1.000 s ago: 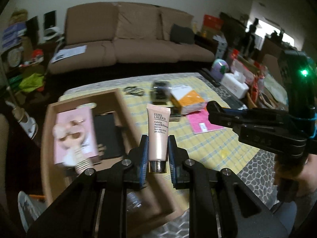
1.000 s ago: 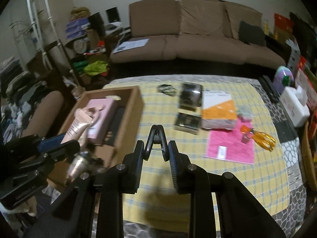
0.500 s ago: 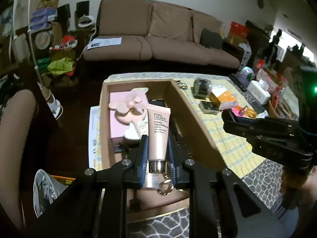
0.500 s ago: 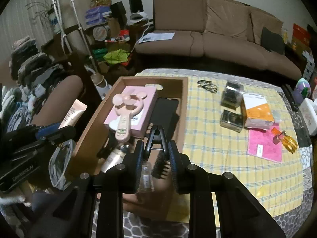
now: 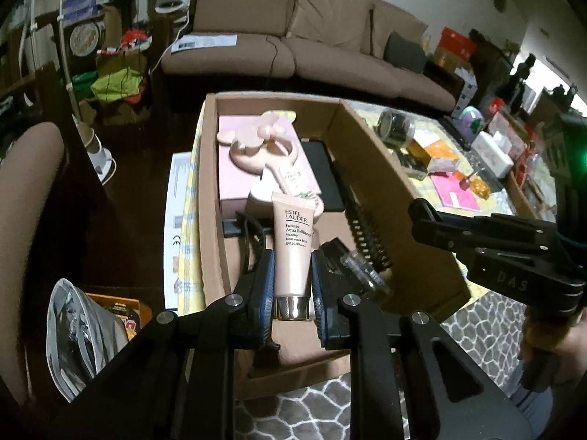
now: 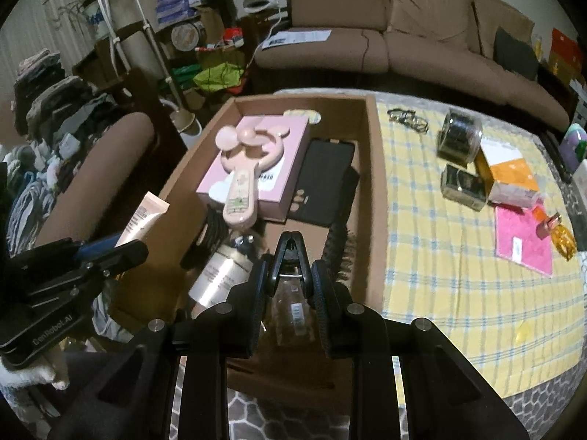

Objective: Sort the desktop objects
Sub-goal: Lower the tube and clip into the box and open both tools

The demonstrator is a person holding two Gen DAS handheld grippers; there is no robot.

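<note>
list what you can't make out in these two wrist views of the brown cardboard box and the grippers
- Clear plastic bottle in the brown cardboard box: label too small; right gripper and its black clip cover it, right wrist view.
- Beige makeup tube: gold cap partly hidden by the left gripper, left wrist view.
- Black bristle brush: handle hidden behind the right gripper.
- Box floor under the left gripper: hidden, left wrist view.

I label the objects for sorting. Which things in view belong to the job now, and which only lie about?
Job:
left tool, makeup tube
right tool, black clip
cardboard box

Lying about:
sofa
green bag
pink paper
</note>
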